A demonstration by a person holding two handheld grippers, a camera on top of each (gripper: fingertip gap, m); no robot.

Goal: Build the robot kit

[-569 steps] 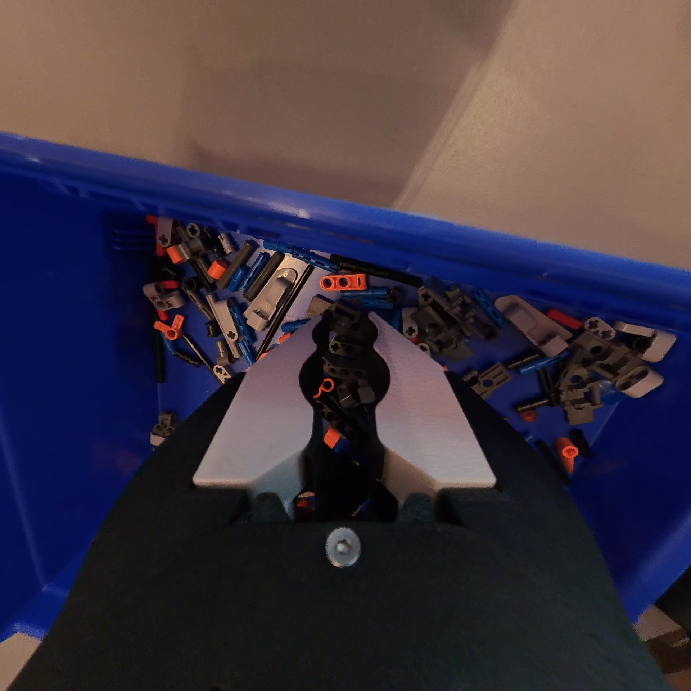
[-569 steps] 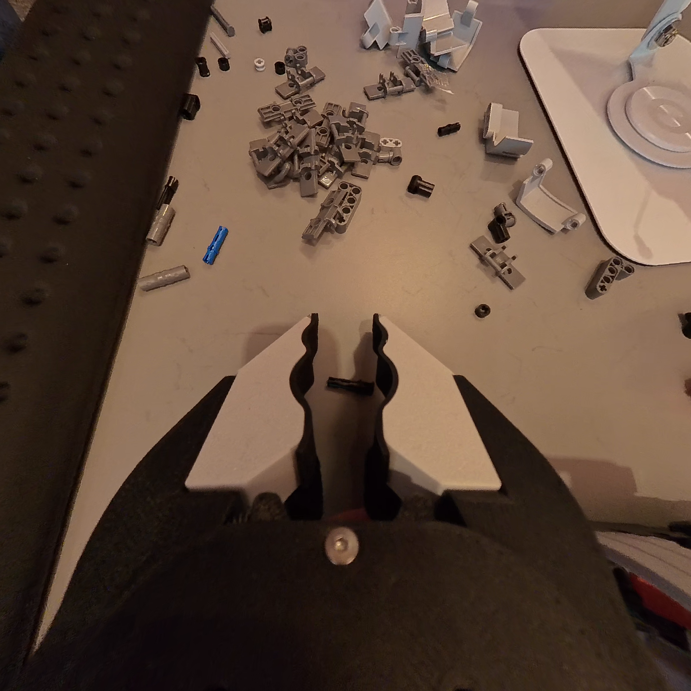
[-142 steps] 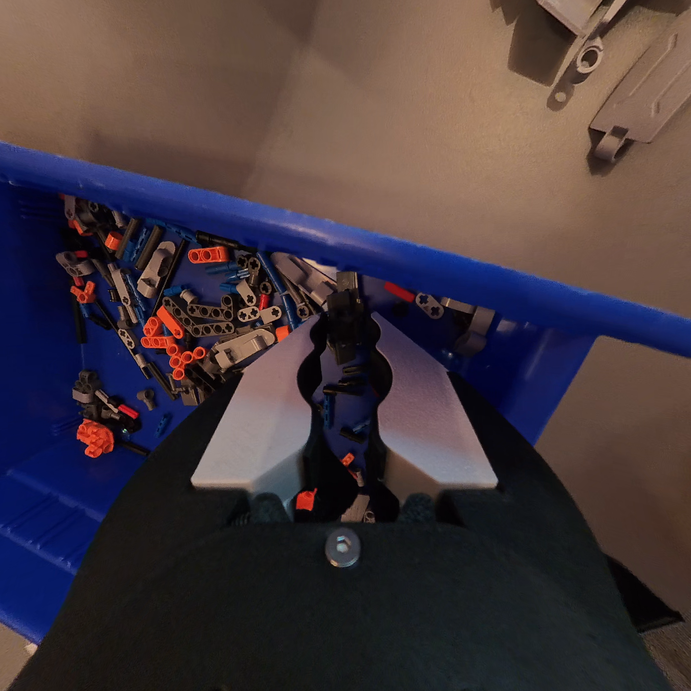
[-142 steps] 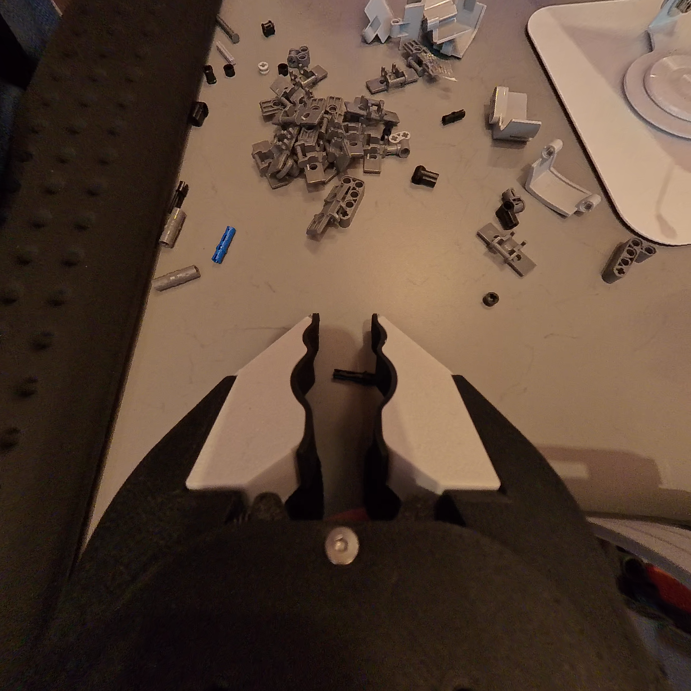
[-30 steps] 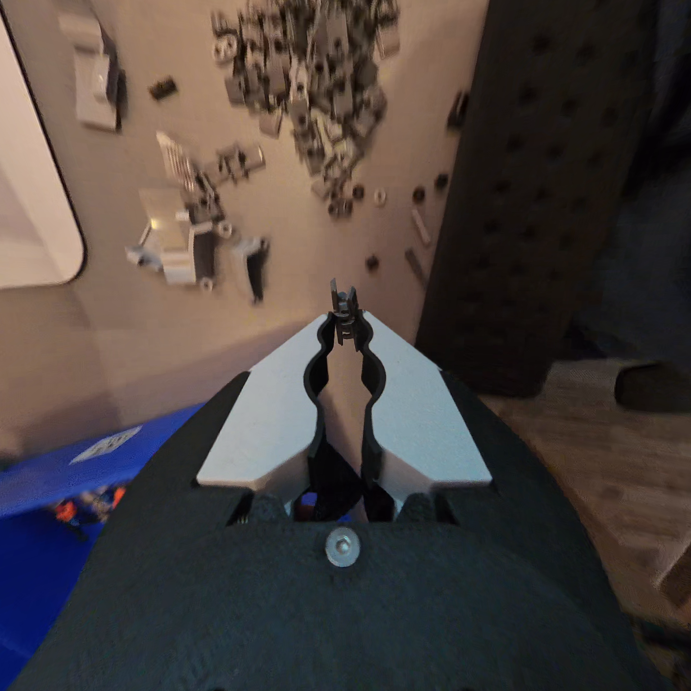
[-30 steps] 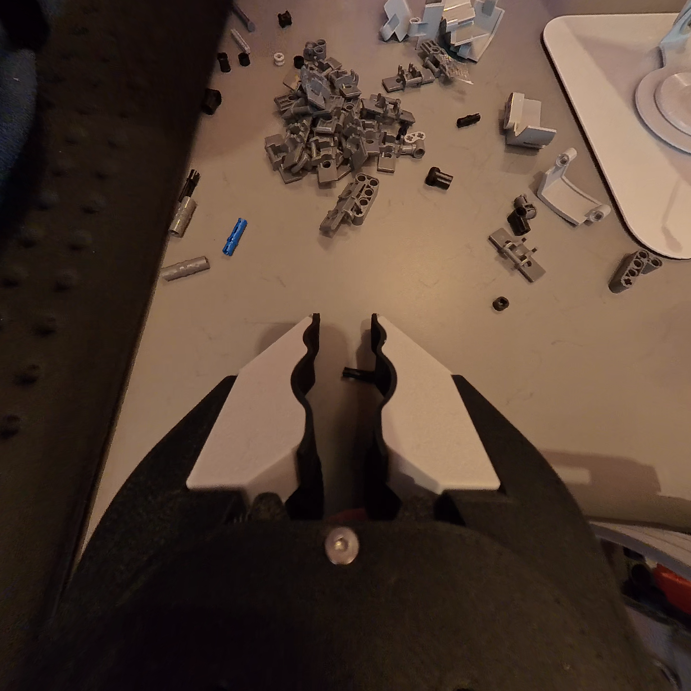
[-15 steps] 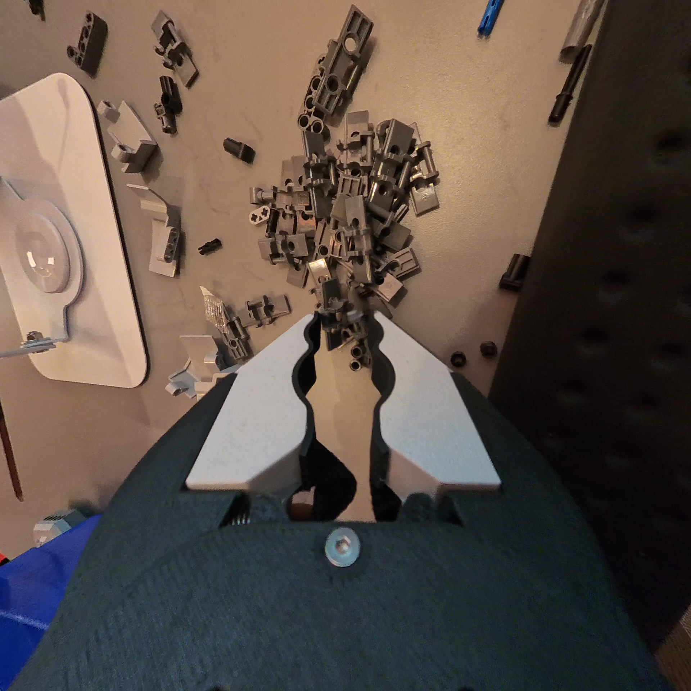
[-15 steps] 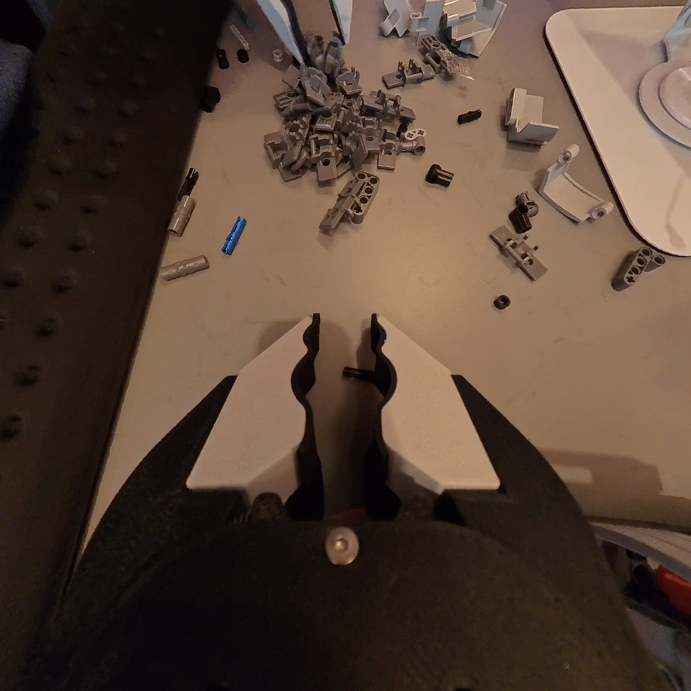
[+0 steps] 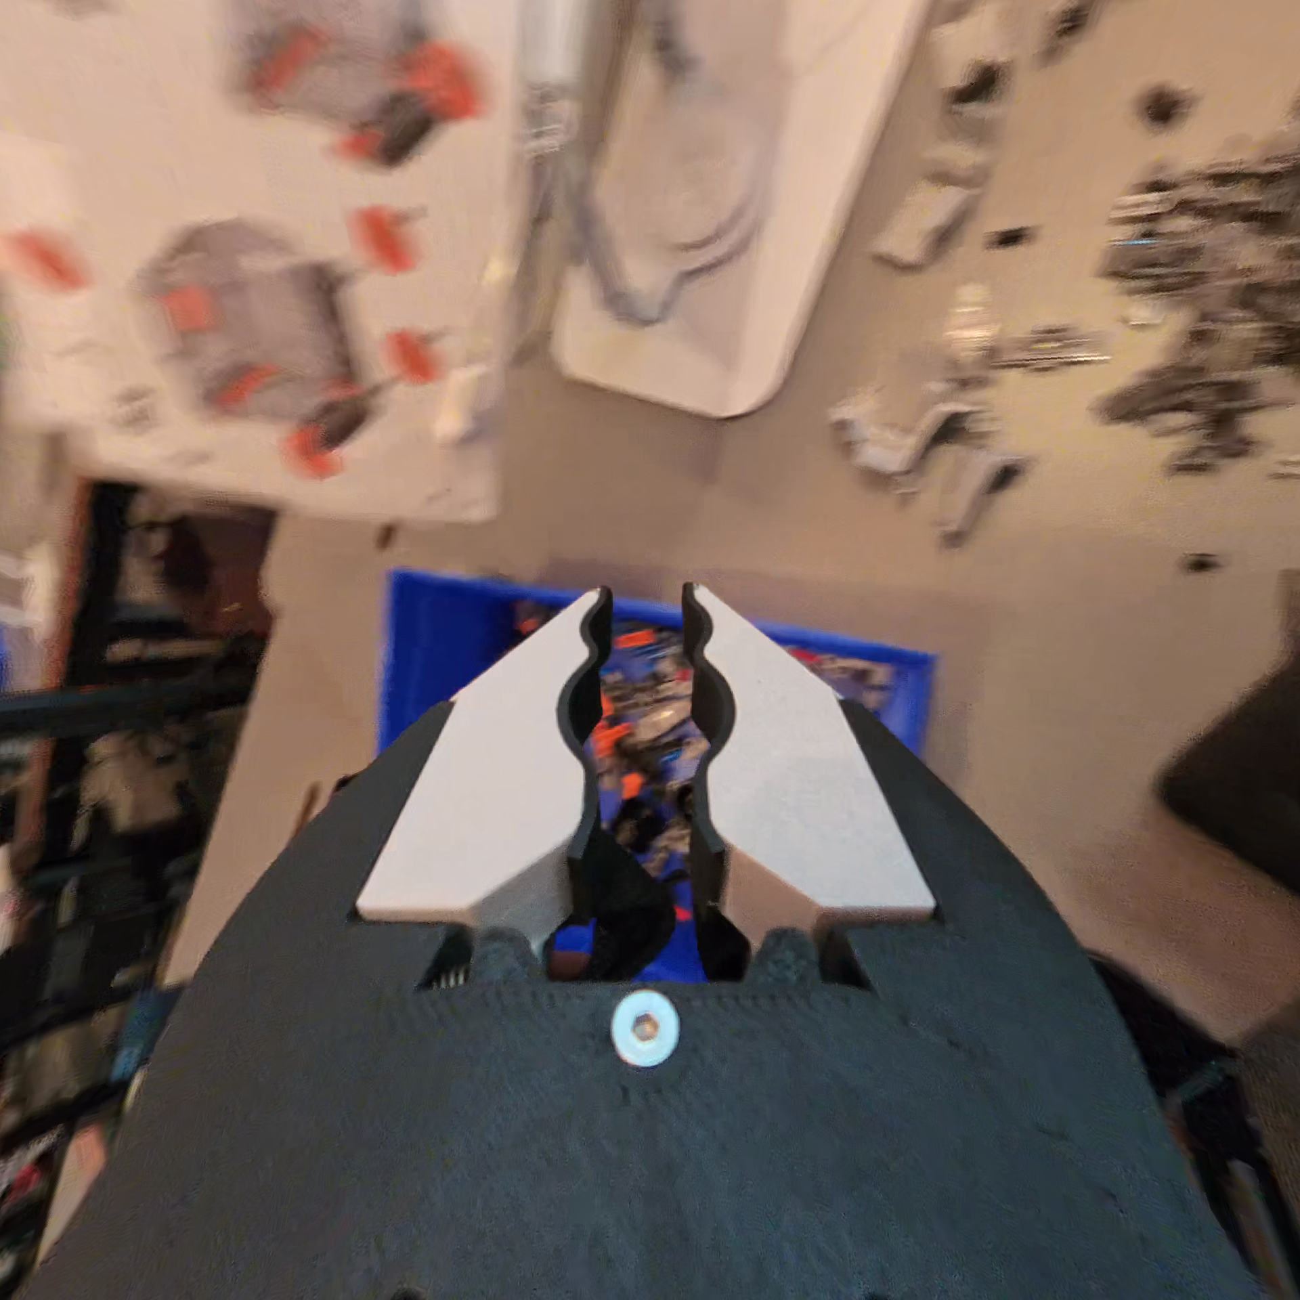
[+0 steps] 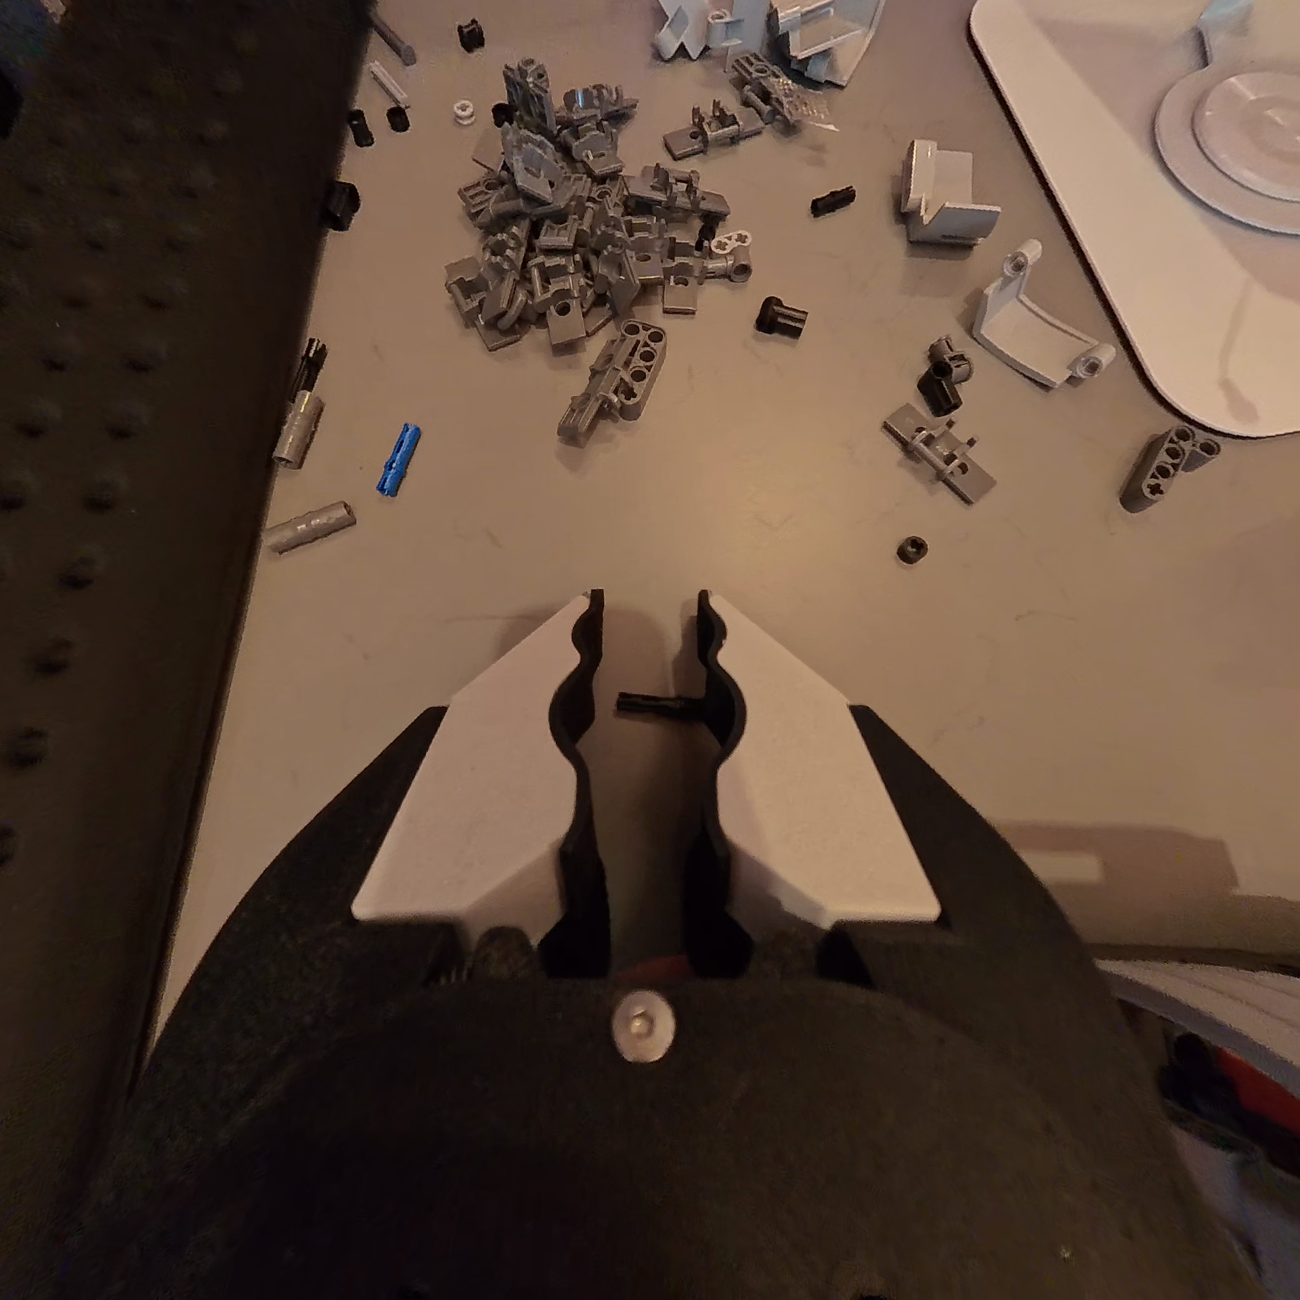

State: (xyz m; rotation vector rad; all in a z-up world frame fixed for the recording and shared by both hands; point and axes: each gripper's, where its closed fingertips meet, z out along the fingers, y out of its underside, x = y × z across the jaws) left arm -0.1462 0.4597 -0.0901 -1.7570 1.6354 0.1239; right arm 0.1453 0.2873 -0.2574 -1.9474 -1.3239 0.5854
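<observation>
my left hand-held gripper [image 9: 646,598] hangs in the air with its fingers apart and nothing between them; that view is smeared with motion blur. through the gap and just past the tips i see a blue bin [image 9: 450,633] below, holding a jumble of orange, black and grey small parts that i cannot tell apart. beyond the bin lies the table [image 9: 879,563], with a white rounded base plate [image 9: 703,295] farther off, a white sheet with printed grey and orange shapes [image 9: 232,295] to its left, and a dark blurred pile of pieces [image 9: 1210,281] at the far right. my right hand-held gripper [image 10: 648,601] sits low over the table, fingers also apart and gripping nothing. a thin black pin [image 10: 651,703] lies crosswise on the table between them, its right end at or behind the right finger's inner edge; i cannot tell whether it touches. ahead of the tips is bare table, then a heap of dark grey building pieces [image 10: 584,239], with a grey beam with round holes [image 10: 619,376] just at its near edge. to the left, near a black studded mat [image 10: 126,352] that runs along that side, lie a small blue pin [image 10: 399,449] and a grey tube [image 10: 309,526], apart from each other. to the right are a black connector [image 10: 781,314], a pale grey curved panel [image 10: 1034,330], a flat grey piece with clips [image 10: 939,451], a small black ring [image 10: 912,548] and a short grey three-hole beam [image 10: 1168,466], all scattered apart, beside the corner of the white base plate.
</observation>
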